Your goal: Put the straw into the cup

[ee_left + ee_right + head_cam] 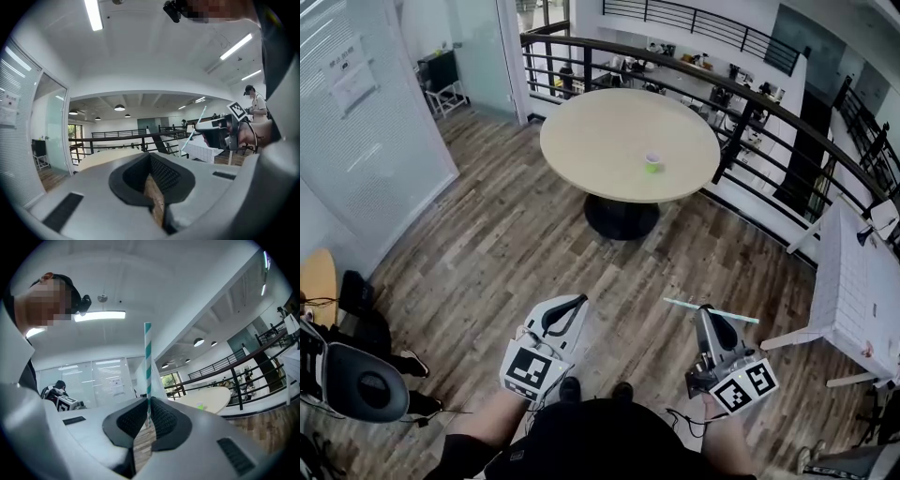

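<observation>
Teal-striped straw (736, 317) clamped, green cup (652, 162) on table (600, 141)

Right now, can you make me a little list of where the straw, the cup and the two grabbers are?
Straw: teal-and-white striped, pinched crosswise in the right gripper
Cup: small, green, standing on the round table, well ahead of both grippers
Left gripper: jaws together, nothing between them
Floor: wooden planks
Straw in cup: not yet

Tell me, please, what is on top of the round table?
Only a small green cup stands on the round table; the cup's inside is too small to make out.
</observation>
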A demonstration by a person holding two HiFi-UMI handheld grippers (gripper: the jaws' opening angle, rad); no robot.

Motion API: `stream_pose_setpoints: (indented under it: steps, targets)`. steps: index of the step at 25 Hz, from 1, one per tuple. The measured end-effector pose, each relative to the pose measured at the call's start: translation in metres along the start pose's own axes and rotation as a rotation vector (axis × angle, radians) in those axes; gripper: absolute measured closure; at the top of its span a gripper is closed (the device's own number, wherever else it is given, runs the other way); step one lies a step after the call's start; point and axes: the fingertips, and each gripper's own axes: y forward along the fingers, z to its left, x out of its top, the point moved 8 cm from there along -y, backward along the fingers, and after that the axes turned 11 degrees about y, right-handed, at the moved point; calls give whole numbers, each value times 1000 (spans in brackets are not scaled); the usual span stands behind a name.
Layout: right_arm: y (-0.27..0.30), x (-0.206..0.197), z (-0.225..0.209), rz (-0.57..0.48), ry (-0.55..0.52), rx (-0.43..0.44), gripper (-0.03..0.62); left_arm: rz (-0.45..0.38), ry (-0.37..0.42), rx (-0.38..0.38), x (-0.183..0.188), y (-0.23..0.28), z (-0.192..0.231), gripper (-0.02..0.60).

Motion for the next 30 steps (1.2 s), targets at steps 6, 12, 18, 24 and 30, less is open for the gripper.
stream_pose_setpoints:
  steps: [6,12,18,24,30]
  targets:
    - [-12,13,-24,3,3,21,559,9,0,23,7,17,-23,575]
    - [-35,30,-59,-8,23,38,559,28,5,23,20,44,-59,575]
    - [-36,37,-76,-15,31,38,559,26,16,15,29,64,-66,575]
    - [-18,41,-95,-17,37,6,559,11,5,-3,21,97,-51,575]
    - [37,42,-116,-5,38,-28,559,-5,-9,-33,3,142,-3,575]
